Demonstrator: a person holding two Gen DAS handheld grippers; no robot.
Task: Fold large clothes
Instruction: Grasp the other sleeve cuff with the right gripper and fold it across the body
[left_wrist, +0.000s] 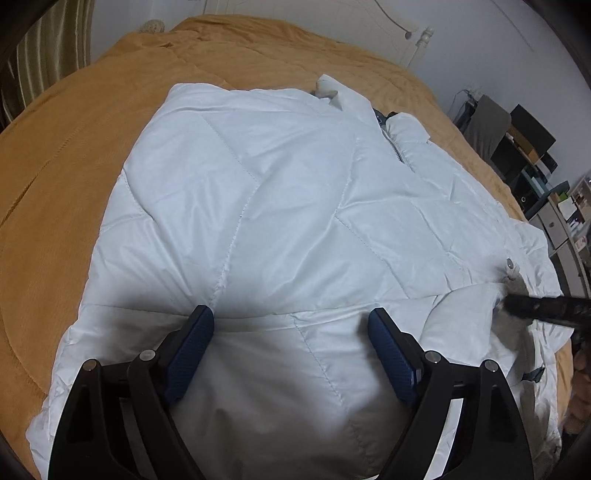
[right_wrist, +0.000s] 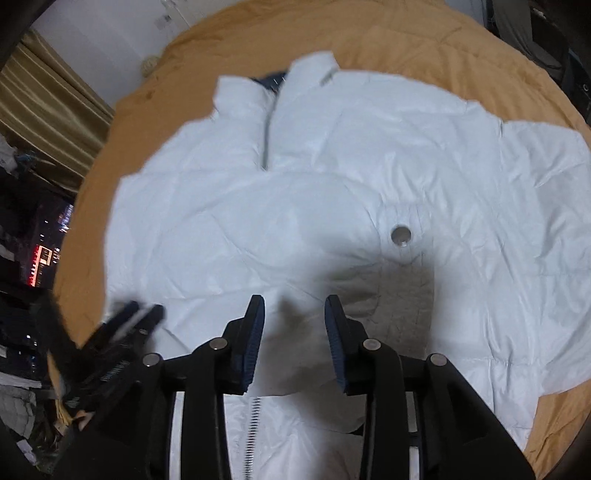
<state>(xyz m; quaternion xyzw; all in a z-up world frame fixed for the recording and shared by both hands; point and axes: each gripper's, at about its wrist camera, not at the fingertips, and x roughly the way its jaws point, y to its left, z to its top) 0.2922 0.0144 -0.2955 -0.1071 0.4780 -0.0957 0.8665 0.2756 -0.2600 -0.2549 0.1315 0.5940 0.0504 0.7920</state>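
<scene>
Garment: a white quilted puffer jacket (left_wrist: 280, 206) lies spread flat on a mustard-orange quilted bedspread (left_wrist: 62, 173), collar at the far end, hem toward both cameras.
Jacket details: a grey metal zipper (right_wrist: 266, 134) runs down from the stand-up collar (right_wrist: 236, 92); a round silver snap button (right_wrist: 400, 235) sits on the front panel, right of centre in the right wrist view.
Left gripper (left_wrist: 291, 325): its blue-padded fingers stand wide apart with nothing between them, poised over the jacket's near, lower part; whether the tips touch the fabric cannot be told.
Right gripper (right_wrist: 294, 308): fingers parted with a narrower gap, nothing clamped, hanging over the jacket's hem area just this side of the snap button, above a dark shadow on the cloth.
Relation of the two: in the left wrist view the right gripper shows as a blurred black bar at the jacket's right edge, close to the button; in the right wrist view the left gripper is a blurred dark shape at the jacket's left edge.
Surroundings: gold curtains (right_wrist: 44, 110) at the left, cluttered shelves (left_wrist: 554, 206) beyond the bed's right side.
</scene>
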